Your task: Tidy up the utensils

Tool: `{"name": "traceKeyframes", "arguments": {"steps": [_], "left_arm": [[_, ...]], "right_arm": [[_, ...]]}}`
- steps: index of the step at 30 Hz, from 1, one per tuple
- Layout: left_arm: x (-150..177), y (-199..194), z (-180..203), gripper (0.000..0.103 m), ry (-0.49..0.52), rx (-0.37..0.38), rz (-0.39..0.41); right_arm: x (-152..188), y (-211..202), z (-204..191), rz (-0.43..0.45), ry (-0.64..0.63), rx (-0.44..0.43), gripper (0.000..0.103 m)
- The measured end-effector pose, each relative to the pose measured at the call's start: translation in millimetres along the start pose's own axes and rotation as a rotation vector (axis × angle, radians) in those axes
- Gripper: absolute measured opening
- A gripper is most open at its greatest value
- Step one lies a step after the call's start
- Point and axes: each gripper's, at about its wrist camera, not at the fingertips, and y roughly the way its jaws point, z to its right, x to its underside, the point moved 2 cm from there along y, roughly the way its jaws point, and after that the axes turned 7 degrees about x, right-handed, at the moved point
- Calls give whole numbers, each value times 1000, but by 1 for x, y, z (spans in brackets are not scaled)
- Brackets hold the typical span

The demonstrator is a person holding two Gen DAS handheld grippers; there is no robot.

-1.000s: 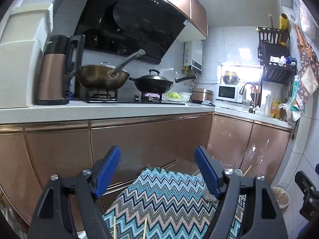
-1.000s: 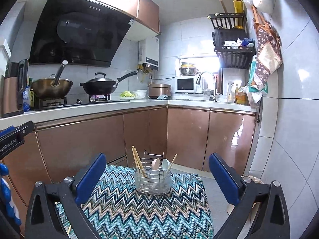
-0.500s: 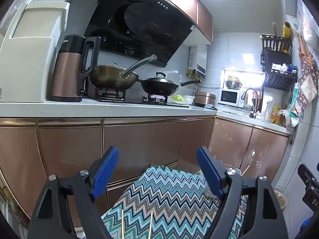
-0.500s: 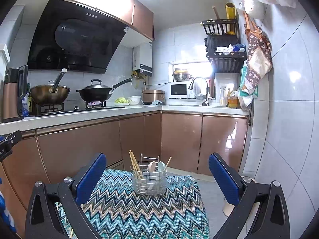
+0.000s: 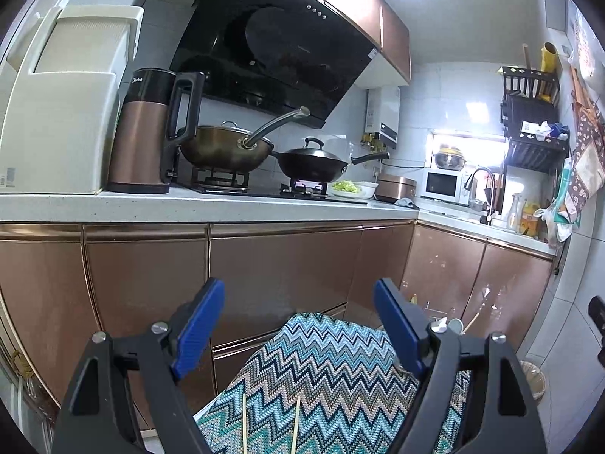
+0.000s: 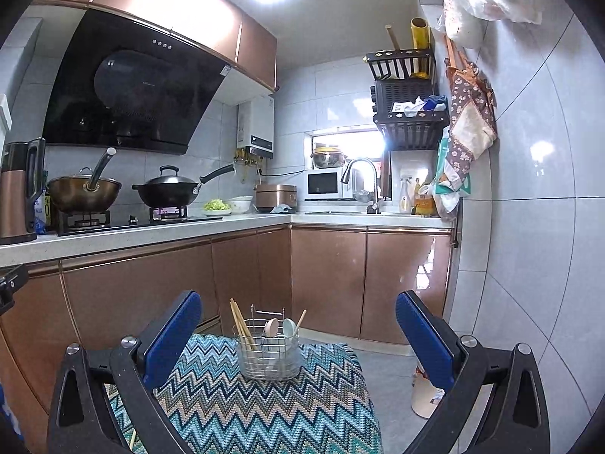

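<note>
A wire utensil basket [image 6: 269, 355] stands at the far end of a zigzag-patterned cloth [image 6: 264, 405]. It holds wooden chopsticks [image 6: 239, 321], a pink spoon [image 6: 270, 327] and a pale blue spoon [image 6: 289, 327]. Two loose chopsticks [image 5: 270, 429] lie on the cloth [image 5: 321, 378] at the bottom of the left wrist view. My left gripper [image 5: 298, 321] is open and empty above the cloth's near part. My right gripper [image 6: 298, 331] is open and empty, held back from the basket. In the left wrist view the basket is mostly hidden behind the right finger.
Copper-coloured cabinets [image 6: 151, 291] and a white counter [image 5: 189, 204] run behind and left of the cloth. On the counter stand a kettle [image 5: 147, 132], two woks [image 5: 227, 147] and a microwave [image 6: 325, 185]. A tiled wall [image 6: 529, 227] is at the right, with a small bin [image 6: 425, 393] on the floor.
Both grippers have risen and pulled back a little, so the cloth and basket sit lower and smaller in view. Both stay open and empty.
</note>
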Motion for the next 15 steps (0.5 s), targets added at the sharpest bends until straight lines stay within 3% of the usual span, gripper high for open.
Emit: {"name": "traceKeyframes", "arguments": {"steps": [15], "left_arm": [[11,10,-3,80,-2,-14,-37]], "right_arm": [[4,5,1,-14,-2,17,103]]}}
